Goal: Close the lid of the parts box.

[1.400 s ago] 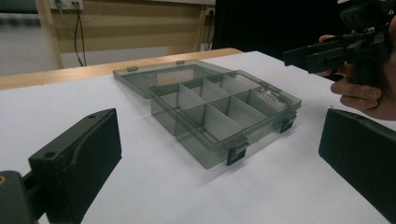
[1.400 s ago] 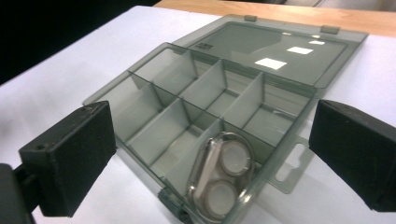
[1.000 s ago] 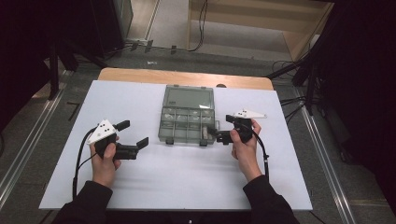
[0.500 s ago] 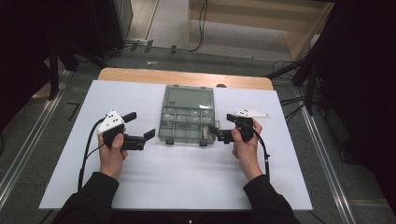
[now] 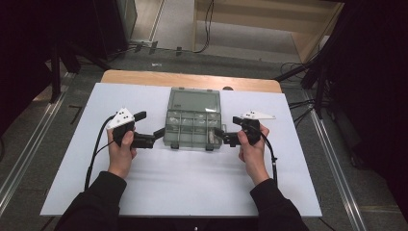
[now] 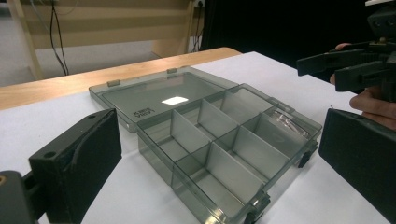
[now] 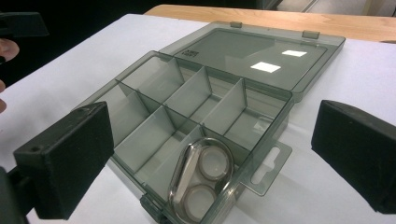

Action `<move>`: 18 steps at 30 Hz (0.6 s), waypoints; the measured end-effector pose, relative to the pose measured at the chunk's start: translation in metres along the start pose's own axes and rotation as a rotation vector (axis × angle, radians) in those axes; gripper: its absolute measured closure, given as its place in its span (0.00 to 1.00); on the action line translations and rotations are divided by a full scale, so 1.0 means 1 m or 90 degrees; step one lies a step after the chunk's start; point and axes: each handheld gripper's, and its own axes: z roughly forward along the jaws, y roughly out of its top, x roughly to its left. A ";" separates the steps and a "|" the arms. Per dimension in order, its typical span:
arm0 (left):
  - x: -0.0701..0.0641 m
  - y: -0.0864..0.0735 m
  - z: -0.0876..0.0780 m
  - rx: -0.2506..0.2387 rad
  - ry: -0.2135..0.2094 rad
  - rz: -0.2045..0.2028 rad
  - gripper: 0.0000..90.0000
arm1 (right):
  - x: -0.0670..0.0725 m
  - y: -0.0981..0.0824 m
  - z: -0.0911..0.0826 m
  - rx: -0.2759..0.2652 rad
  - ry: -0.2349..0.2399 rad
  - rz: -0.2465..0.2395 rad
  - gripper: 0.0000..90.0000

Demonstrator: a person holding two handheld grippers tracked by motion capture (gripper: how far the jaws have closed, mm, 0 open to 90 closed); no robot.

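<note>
A smoky clear compartment box (image 5: 191, 129) lies open at the table's middle, its lid (image 5: 195, 101) flat behind it. Its front right compartment holds a metal double-ring clip (image 7: 201, 179), shiny in the left gripper view (image 6: 287, 122). My left gripper (image 5: 151, 124) is open just left of the box, which sits between its spread jaws (image 6: 210, 140). At the box's right front corner my right gripper (image 5: 222, 136) is open too, with the clip's compartment just ahead of its jaws. Neither gripper holds anything.
The box rests on a white table sheet (image 5: 183, 192) with a wooden strip (image 5: 192, 79) along the far edge. Beyond the table are dark stands and cables on the floor. My right gripper (image 6: 359, 70) appears across the box in the left gripper view.
My left gripper has moved right and slightly forward, up to the box's left side. The right gripper has barely shifted. The box has stayed put.
</note>
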 end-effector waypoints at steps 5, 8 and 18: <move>0.005 0.002 0.006 0.001 -0.001 -0.007 0.00 | -0.001 0.003 0.002 -0.001 0.001 0.001 0.00; 0.009 0.002 0.011 0.007 0.001 -0.012 0.00 | -0.002 0.006 0.003 -0.001 0.002 0.006 0.00; 0.024 0.005 0.029 0.010 -0.019 -0.062 0.00 | -0.013 0.017 0.015 0.001 0.001 0.022 0.00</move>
